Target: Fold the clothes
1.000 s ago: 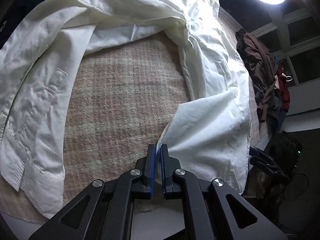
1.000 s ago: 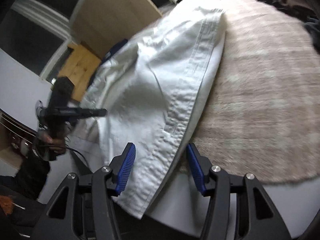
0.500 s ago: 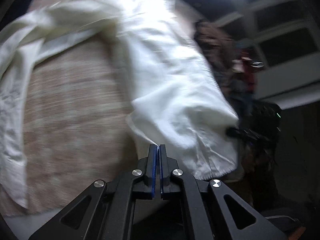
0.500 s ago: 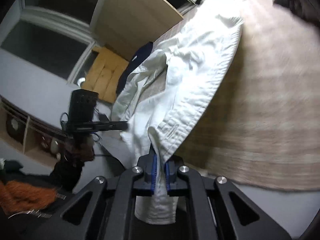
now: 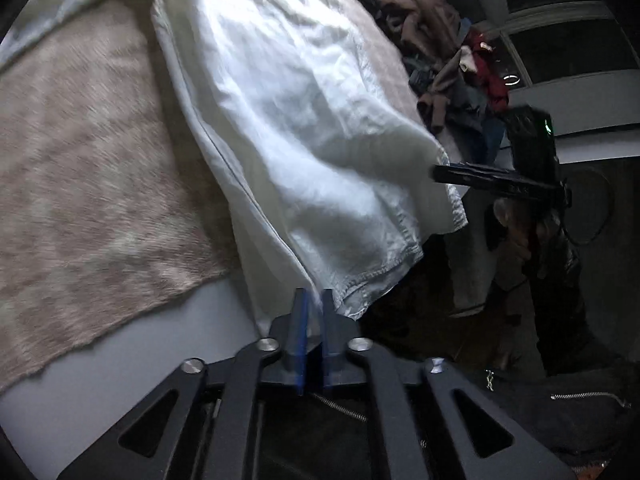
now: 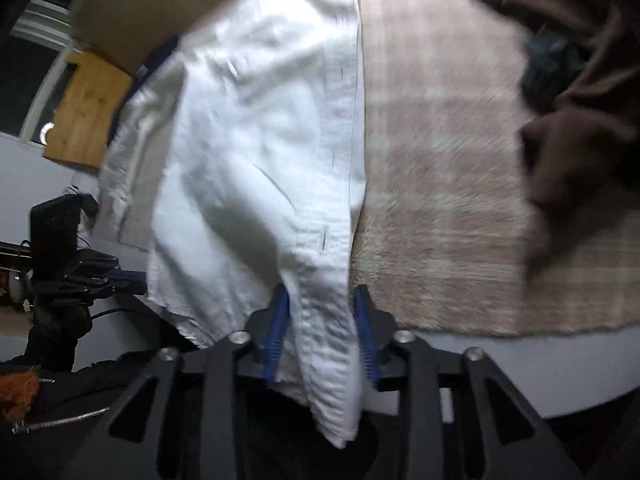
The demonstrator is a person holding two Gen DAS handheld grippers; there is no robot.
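The white shirt [image 5: 304,128] lay across the pinkish-beige blanket [image 5: 80,184] on the worktop, its near hem hanging over the edge. The left gripper [image 5: 314,300] had its fingers nearly closed, pinching the hem. The right gripper [image 6: 320,304] stood partly open, its fingers either side of the buttonhole strip [image 6: 340,184], not clamping it.

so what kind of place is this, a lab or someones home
Most likely a room in a home: a white shirt spread on a fuzzy beige checked blanket, a heap of unfolded clothes behind it, and wooden furniture beside a window.
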